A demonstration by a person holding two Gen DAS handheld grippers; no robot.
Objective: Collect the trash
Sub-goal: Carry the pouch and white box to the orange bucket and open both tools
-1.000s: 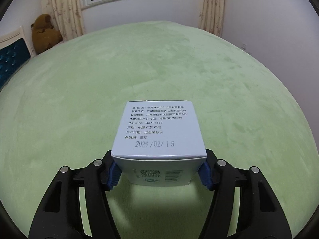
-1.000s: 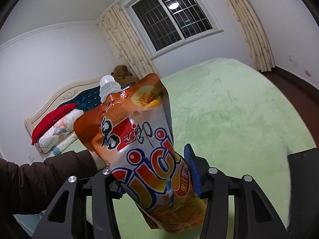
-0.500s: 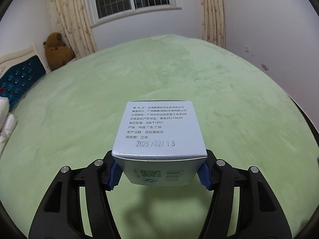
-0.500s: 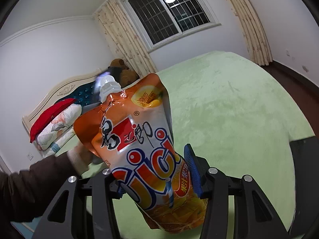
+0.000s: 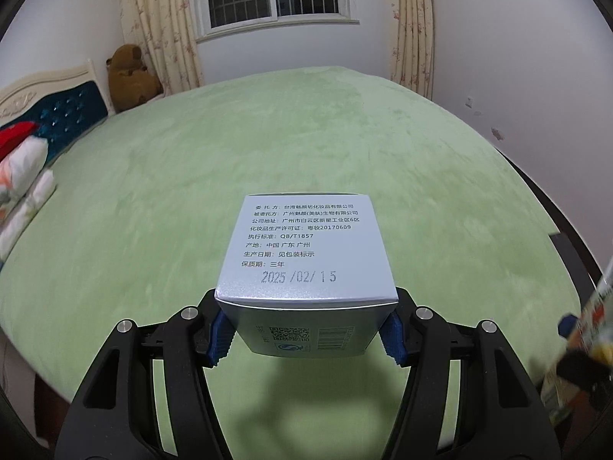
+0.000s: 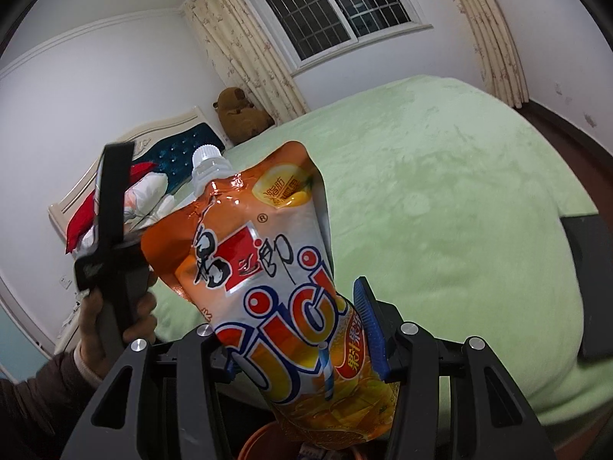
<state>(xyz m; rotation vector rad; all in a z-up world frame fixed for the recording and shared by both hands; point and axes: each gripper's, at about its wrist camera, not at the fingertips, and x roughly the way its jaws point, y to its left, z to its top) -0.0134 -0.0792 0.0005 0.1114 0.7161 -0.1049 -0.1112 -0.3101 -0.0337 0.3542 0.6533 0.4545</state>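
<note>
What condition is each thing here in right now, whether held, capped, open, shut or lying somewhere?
Left gripper: shut on the box.
Pale blue cardboard box: closed, held above the bed, printed date side up.
Right gripper: shut on the pouch.
Orange juice pouch: held upright, tilted, white cap on.
Green bed cover: spread flat.
Brown plush toy: slumped against the wall corner.
Floral curtains: drawn aside.

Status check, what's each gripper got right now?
Left gripper shut on pale blue cardboard box. Right gripper shut on orange spouted juice pouch. Nothing blocking; orange bin rim below pouch.
</note>
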